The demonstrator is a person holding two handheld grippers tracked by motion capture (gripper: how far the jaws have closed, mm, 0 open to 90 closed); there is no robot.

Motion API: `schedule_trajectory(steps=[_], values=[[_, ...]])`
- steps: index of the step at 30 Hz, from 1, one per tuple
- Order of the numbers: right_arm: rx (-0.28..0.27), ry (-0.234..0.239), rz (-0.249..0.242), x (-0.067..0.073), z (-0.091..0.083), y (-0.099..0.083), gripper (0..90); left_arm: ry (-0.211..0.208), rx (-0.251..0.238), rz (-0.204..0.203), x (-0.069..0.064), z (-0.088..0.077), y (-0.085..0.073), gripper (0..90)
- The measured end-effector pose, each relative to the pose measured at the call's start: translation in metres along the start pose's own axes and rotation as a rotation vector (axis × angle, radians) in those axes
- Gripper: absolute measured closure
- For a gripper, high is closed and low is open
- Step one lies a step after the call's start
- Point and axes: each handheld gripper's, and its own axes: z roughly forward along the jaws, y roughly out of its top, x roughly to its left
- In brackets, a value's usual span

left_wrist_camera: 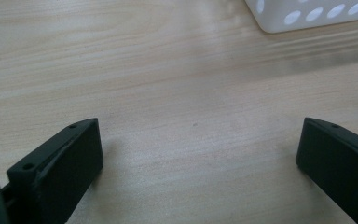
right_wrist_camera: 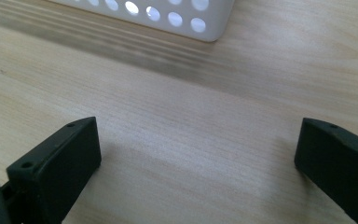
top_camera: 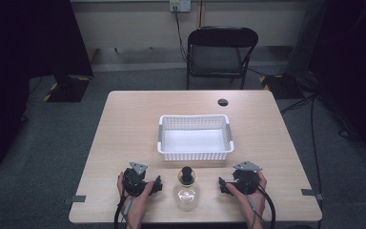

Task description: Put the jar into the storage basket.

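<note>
Near the table's [top_camera: 124, 124] front edge a clear glass bottle [top_camera: 186, 190] with a black stopper stood upright, midway between the two hands. Behind it, toward the middle of the table, sat an empty white basket [top_camera: 195, 137], close to the bottle but not touching.

Likely step: pick up the bottle, probably to put it in the basket. To do it well, one claw should come in level and square to the bottle, grip the neck or upper body rather than the slick round belly, close gently, and lift straight before clearing the basket's near wall.

Left claw [top_camera: 158, 185] was spread wide, jaws far apart over bare wood, holding nothing, touching nothing. Right claw [top_camera: 222, 184] was likewise released wide, nothing between the jaws, basket corner [right_wrist_camera: 205, 23] ahead. Both pointed inward at the bottle, near but apart.
</note>
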Motion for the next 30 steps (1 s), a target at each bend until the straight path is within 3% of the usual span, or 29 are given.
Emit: schedule_trajectory(steps=[7,10,12,16,25,30], values=[[0.000,0.000,0.000,0.000,0.000,0.000,0.0,-0.001,0.000,-0.003,0.000,0.000,0.000,0.0],[0.000,0.000,0.000,0.000,0.000,0.000,0.0,-0.012,-0.011,-0.025,0.002,0.000,0.000,0.0],[0.000,0.000,0.000,0.000,0.000,0.000,0.0,-0.041,-0.026,-0.053,0.006,-0.001,0.001,0.1],[0.000,0.000,0.000,0.000,0.000,0.000,0.0,-0.035,-0.027,-0.068,0.009,-0.003,0.002,0.9],[0.000,0.000,0.000,0.000,0.000,0.000,0.0,-0.076,-0.114,-0.073,0.010,-0.018,0.004,0.9],[0.000,0.000,0.000,0.000,0.000,0.000,0.0,-0.092,-0.113,-0.062,0.009,-0.019,0.002,1.0]])
